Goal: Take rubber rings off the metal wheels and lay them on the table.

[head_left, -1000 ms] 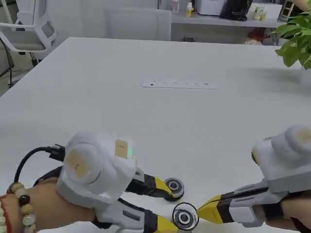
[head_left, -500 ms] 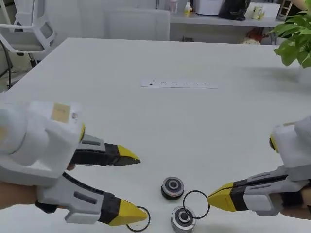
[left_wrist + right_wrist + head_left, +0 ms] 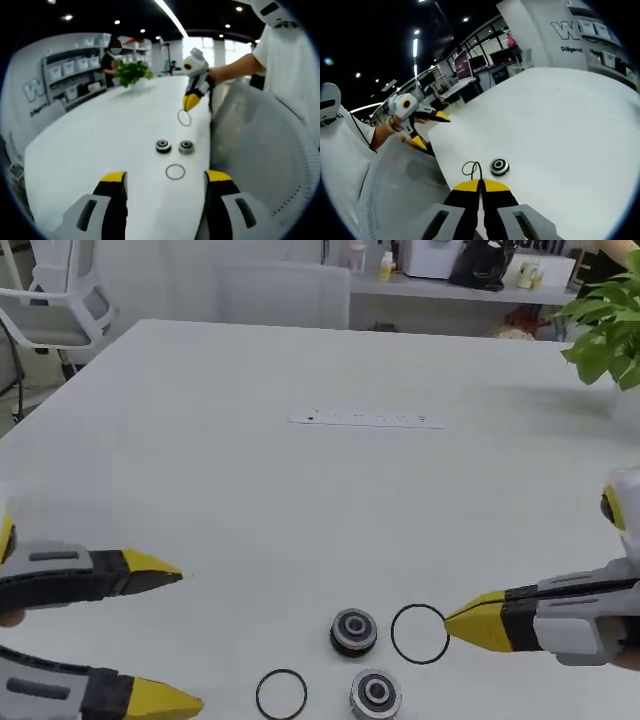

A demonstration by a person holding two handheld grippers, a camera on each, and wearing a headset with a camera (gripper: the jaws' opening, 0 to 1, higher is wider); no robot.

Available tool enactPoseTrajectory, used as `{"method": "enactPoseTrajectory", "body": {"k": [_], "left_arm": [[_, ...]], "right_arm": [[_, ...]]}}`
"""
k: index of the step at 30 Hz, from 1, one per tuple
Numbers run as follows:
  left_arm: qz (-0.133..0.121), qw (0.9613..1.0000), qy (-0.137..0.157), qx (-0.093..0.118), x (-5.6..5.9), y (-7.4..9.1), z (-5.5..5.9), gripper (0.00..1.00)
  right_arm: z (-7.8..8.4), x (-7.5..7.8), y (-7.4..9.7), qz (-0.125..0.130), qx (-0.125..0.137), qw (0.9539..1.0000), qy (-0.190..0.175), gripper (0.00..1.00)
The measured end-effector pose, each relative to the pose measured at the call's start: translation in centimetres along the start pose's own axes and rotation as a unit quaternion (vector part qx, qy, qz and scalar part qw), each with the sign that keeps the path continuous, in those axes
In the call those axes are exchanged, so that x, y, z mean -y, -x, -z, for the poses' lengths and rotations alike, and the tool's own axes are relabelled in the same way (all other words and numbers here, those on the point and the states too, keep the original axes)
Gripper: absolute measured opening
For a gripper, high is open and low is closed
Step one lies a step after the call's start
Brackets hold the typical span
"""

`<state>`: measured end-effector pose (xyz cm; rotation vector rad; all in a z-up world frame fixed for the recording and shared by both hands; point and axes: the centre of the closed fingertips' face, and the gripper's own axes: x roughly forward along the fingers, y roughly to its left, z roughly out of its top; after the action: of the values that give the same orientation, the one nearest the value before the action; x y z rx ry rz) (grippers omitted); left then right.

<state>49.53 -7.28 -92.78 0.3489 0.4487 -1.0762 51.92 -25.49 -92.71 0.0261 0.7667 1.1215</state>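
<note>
Two metal wheels (image 3: 353, 630) (image 3: 376, 693) lie side by side near the table's front edge; the left gripper view shows both wheels (image 3: 163, 146) (image 3: 186, 147). One black rubber ring (image 3: 282, 693) lies flat on the table left of them. My left gripper (image 3: 175, 638) is open at the lower left, apart from everything. My right gripper (image 3: 457, 626) is shut on a second rubber ring (image 3: 420, 633), pinched at its yellow tips just right of the wheels. In the right gripper view that ring (image 3: 471, 170) sticks out from the shut jaws beside a wheel (image 3: 499, 166).
A white power strip (image 3: 367, 418) is set into the middle of the white table (image 3: 200, 440). A green plant (image 3: 605, 310) stands at the far right. A chair (image 3: 60, 300) is at the far left and a shelf with bottles behind the table.
Both grippers have drawn back from the wheels. The left one moved left and opened, leaving a ring on the table. The right one pulled its ring off to the right.
</note>
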Motion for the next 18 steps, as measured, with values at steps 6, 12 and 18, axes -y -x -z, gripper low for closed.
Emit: {"method": "enactPoseTrajectory", "body": {"k": [6,12,18], "left_arm": [[-0.037,0.9985,0.038,0.007,-0.6,1.7,1.5,0.66],[-0.059,0.9968,0.053,-0.005,-0.6,2.5,3.1,0.67],[-0.078,0.994,0.077,0.005,-0.7,3.1,3.7,0.67]], "right_arm": [[-0.7,-0.1,-0.3,0.0,0.004,1.0,-0.004,0.0],[-1.6,-0.5,-1.0,-0.009,0.012,0.9999,0.002,0.0],[-2.1,-1.0,-2.6,-0.022,0.008,0.9997,0.005,0.0]]}}
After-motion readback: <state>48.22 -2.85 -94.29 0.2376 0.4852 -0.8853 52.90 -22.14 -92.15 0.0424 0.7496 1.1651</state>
